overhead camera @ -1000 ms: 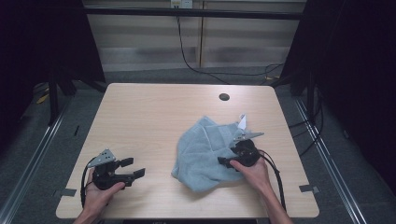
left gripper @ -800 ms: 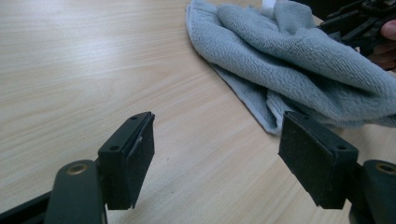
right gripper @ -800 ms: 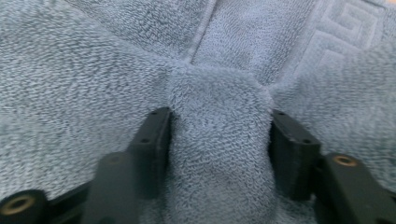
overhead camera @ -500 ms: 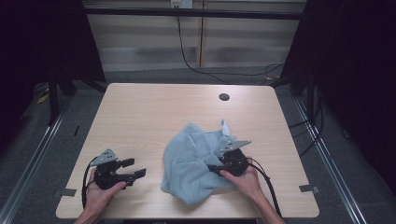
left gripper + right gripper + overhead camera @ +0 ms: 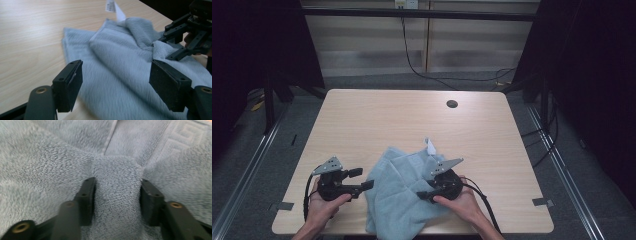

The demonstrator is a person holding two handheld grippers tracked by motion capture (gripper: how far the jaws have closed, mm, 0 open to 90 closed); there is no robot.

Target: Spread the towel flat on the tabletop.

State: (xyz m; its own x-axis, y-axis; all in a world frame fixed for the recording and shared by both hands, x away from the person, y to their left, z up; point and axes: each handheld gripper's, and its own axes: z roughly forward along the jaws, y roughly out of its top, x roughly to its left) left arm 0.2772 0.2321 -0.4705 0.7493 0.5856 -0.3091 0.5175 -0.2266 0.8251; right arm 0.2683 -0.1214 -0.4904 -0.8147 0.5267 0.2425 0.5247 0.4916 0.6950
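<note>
Dark curtains close in the room at both sides of the high view, and cables run along the floor behind your pale wooden bench (image 5: 377, 120), which has a round hole (image 5: 452, 104) near its far edge. At lower left your left gripper (image 5: 360, 180) rests on the bench with its jaws wide apart around nothing. At lower centre lies the rumpled grey-blue towel (image 5: 399, 192), a white tag (image 5: 430, 146) at its far corner. Your right gripper (image 5: 424, 194) sits on it; the right gripper view shows a raised fold (image 5: 117, 195) pinched between its jaws, which have just eased slightly wider.
</note>
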